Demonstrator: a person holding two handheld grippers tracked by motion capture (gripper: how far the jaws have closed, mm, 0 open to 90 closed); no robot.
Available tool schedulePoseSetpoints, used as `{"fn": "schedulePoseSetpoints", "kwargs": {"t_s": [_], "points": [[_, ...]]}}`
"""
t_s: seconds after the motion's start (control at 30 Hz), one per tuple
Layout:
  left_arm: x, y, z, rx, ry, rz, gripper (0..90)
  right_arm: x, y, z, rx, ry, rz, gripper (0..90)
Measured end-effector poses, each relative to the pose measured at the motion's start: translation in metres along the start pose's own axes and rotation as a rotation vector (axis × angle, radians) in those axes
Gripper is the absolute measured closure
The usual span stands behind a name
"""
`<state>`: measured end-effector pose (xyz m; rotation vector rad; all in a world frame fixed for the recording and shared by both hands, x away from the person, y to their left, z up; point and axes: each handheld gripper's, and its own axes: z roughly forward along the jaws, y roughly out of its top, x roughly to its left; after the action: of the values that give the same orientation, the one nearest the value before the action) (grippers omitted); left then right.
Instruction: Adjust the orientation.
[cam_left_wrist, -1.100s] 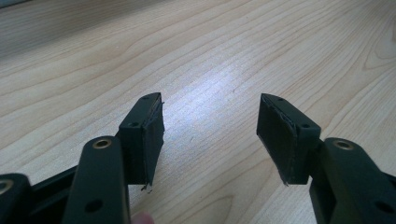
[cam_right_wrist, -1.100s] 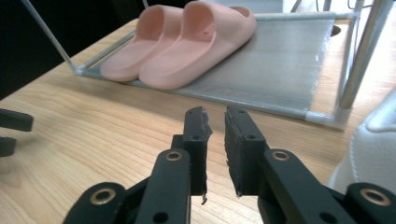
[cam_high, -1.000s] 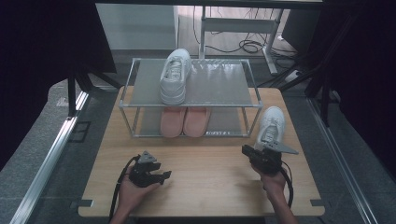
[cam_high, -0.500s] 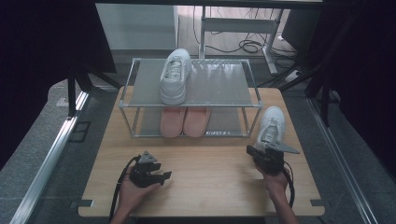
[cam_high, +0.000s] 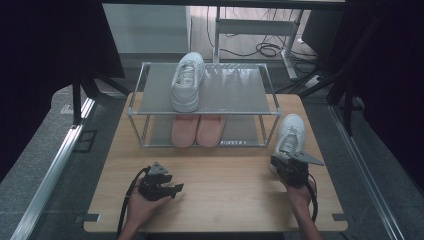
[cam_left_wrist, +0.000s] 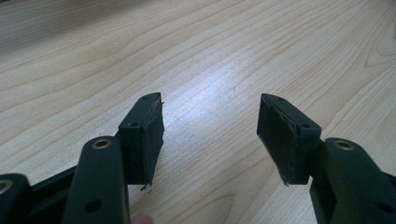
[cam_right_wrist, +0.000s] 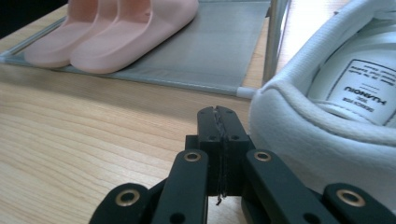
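Tabletop: white sneaker (cam_right_wrist: 327, 126) beside closed jaws.

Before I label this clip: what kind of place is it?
Probably a lab or recording setup, not a home: a shoe rack staged on a wooden table, black curtains around, cables on the floor.

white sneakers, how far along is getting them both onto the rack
One white sneaker already sits on the rack top shelf, above the pink slippers. In hand: the right gripper, shut and empty, sits at the heel of the second sneaker on the table. Left: grasp and shelve it. The left gripper rests open.
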<state>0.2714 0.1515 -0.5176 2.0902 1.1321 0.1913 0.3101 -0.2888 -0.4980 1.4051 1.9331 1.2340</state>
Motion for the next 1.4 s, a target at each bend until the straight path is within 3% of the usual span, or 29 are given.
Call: {"fn": "schedulePoseSetpoints", "kwargs": {"t_s": [0.3, 0.57, 1.03, 1.4], "points": [[-0.001, 0.000, 0.001, 0.001, -0.001, 0.002, 41.7, 0.002, 0.002, 0.007, -0.008, -0.020, -0.013, 89.4], [0.000, 0.000, -0.001, -0.004, 0.002, -0.001, 41.8, 0.000, -0.001, -0.002, -0.009, -0.048, -0.012, 89.6], [0.000, 0.000, -0.001, -0.003, 0.000, -0.001, 41.8, -0.021, -0.012, -0.027, -0.027, -0.091, 0.031, 89.6], [0.000, 0.000, 0.000, 0.000, 0.000, -0.002, 41.8, -0.045, -0.022, -0.047, -0.054, -0.125, 0.078, 89.6]]}}
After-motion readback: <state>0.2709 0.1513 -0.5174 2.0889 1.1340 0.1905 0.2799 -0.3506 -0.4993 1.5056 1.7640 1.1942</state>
